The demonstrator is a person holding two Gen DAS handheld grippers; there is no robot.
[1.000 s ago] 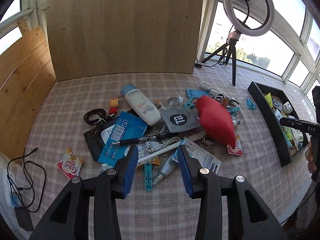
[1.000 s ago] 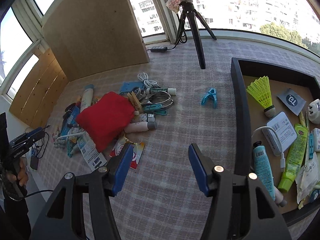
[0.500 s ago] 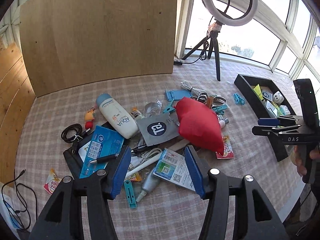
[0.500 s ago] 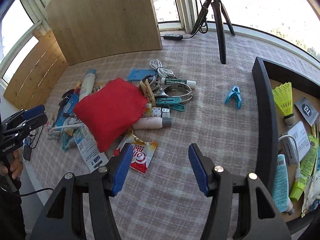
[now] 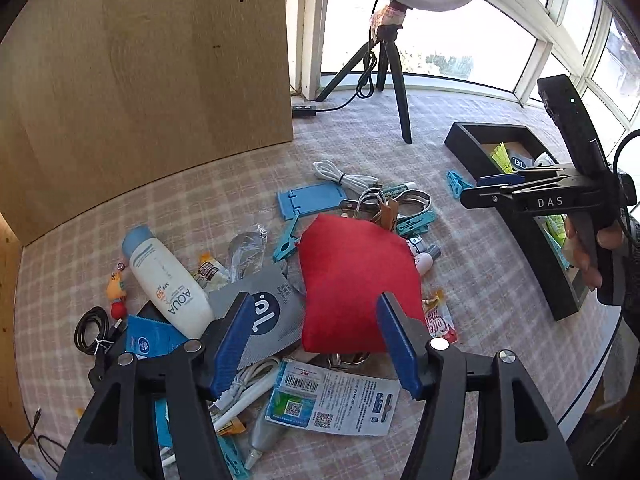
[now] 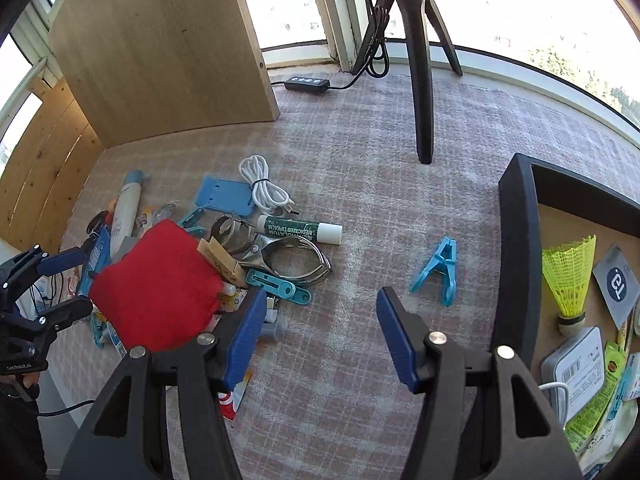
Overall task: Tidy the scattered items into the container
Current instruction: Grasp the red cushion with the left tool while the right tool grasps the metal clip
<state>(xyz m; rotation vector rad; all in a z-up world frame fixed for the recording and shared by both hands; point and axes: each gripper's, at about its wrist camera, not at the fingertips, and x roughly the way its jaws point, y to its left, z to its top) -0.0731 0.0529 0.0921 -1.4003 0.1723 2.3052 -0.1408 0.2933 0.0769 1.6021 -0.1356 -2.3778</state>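
A pile of small items lies on the checked cloth, topped by a red pouch (image 5: 356,276) (image 6: 160,292). My left gripper (image 5: 316,340) is open and hovers over the pouch's near edge, holding nothing. The right gripper (image 6: 322,334) is also open and empty, above bare cloth between the pile and a blue clip (image 6: 438,272). The black tray (image 6: 516,240) (image 5: 468,136) on the right holds a yellow shuttlecock (image 6: 570,276), tubes and packets. A white AQUA bottle (image 5: 168,280), a grey sachet (image 5: 272,316) and a green-labelled stick (image 6: 298,229) lie in the pile.
A ring-light tripod (image 6: 424,92) stands behind the pile, with its cable and switch (image 6: 308,85) beside a wooden board (image 5: 152,80). A white cable (image 6: 264,188), blue phone stand (image 5: 310,202), metal clips (image 6: 280,252) and a barcode leaflet (image 5: 340,404) lie around the pouch. The table edge runs at the right.
Both grippers have moved in lower and closer to the pile. The left one swung right over the red pouch. The right one shifted left, away from the tray. Both stay open.
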